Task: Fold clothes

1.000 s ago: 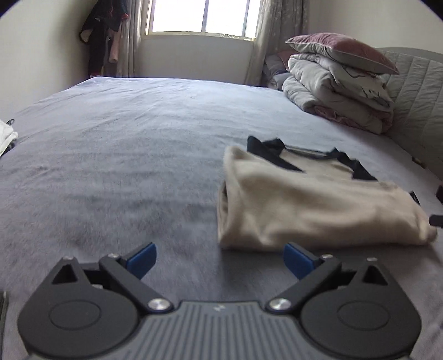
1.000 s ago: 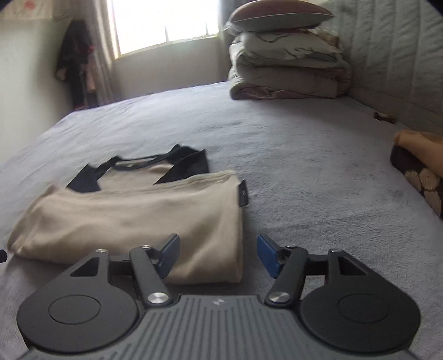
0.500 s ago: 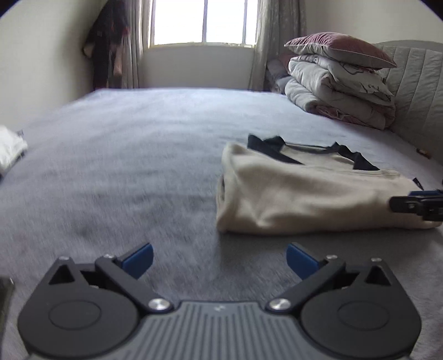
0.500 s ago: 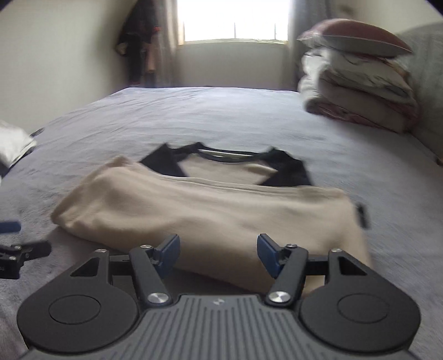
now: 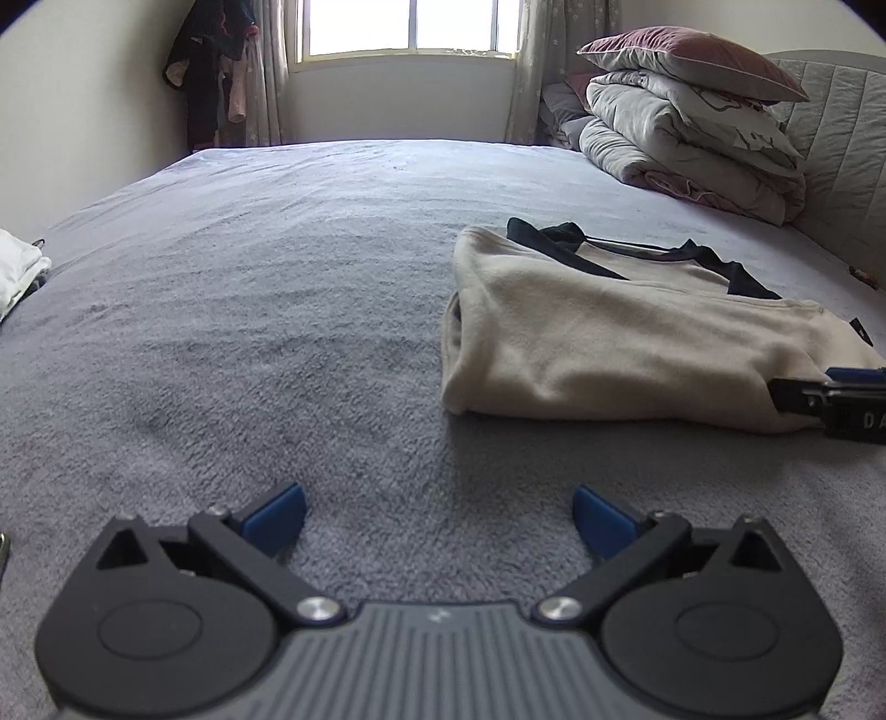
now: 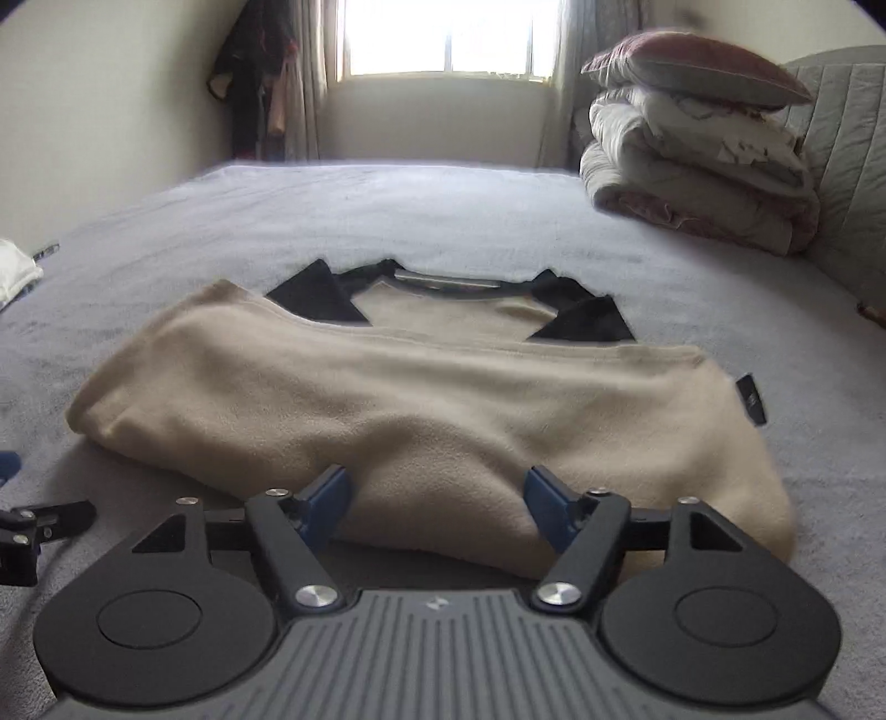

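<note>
Grey bed (image 5: pixel 277 310) w/ folded top (image 6: pixel 421 410), window (image 5: pixel 410 27) behind; both grippers open, empty.

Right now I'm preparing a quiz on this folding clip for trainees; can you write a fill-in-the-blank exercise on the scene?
1. The beige shirt has trim coloured ____.
2. The shirt lies on a ____ bed cover.
3. The pink pillow rests on top of a folded ____.
4. The left tool has ____ jaws, with only the cover between them.

Missing words: black; grey; duvet; open
</note>
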`<state>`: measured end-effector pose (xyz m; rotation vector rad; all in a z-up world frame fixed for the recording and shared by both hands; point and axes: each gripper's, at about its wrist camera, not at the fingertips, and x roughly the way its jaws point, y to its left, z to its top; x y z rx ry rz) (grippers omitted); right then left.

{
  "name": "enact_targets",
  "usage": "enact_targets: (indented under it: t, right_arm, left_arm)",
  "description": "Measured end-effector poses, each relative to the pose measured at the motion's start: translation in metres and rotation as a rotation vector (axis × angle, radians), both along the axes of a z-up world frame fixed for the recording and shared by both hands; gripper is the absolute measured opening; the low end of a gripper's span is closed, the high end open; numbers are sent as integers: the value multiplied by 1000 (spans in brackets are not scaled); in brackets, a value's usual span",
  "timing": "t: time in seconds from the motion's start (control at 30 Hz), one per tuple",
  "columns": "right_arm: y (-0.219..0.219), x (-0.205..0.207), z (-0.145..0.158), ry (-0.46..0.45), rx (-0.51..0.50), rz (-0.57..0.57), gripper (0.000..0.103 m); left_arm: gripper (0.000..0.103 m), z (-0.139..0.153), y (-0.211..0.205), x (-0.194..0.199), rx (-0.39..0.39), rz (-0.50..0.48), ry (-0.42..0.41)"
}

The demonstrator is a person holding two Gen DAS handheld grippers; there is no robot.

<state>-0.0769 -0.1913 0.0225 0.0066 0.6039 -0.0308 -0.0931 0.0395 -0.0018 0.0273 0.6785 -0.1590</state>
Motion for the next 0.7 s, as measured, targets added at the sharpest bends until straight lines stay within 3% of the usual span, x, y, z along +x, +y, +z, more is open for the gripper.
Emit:
enact_targets:
  t: [0.03, 0.1, 0.17, 0.23, 0.37, 0.43, 0.47, 0.57, 0.7]
  right_arm:
    - [0, 0, 5, 7, 2, 0, 72]
    - [2, -6, 19, -71, 4, -7, 72]
    - [4, 1, 9, -16, -24, 11, 74]
    - [6, 9, -2, 33, -48, 28, 82]
    - [-14, 6, 10, -13, 65, -4, 81]
    - [-16, -6, 26, -135, 75, -56, 82]
    - [-16, -7, 28, -143, 64, -64, 83]
    - [-16, 16, 0, 56, 34, -23, 87]
    - [-20, 10, -2, 1, 85, -53, 89]
  left_arm:
    - [103, 0, 1, 0, -5, 0, -1]
    - [103, 0, 1, 0, -8, 0, 0]
    - [103, 0, 1, -1, -7, 0, -1]
    - [103, 0, 1, -1, -8, 0, -1]
    - [103, -1, 3, -1, -11, 0, -3]
    - [103, -1, 3, -2, -10, 0, -3]
    - [103, 0, 4, -2, -10, 0, -3]
    - [103, 0, 3, -1, -9, 0, -2]
    - [103, 1, 2, -2, -9, -1, -1]
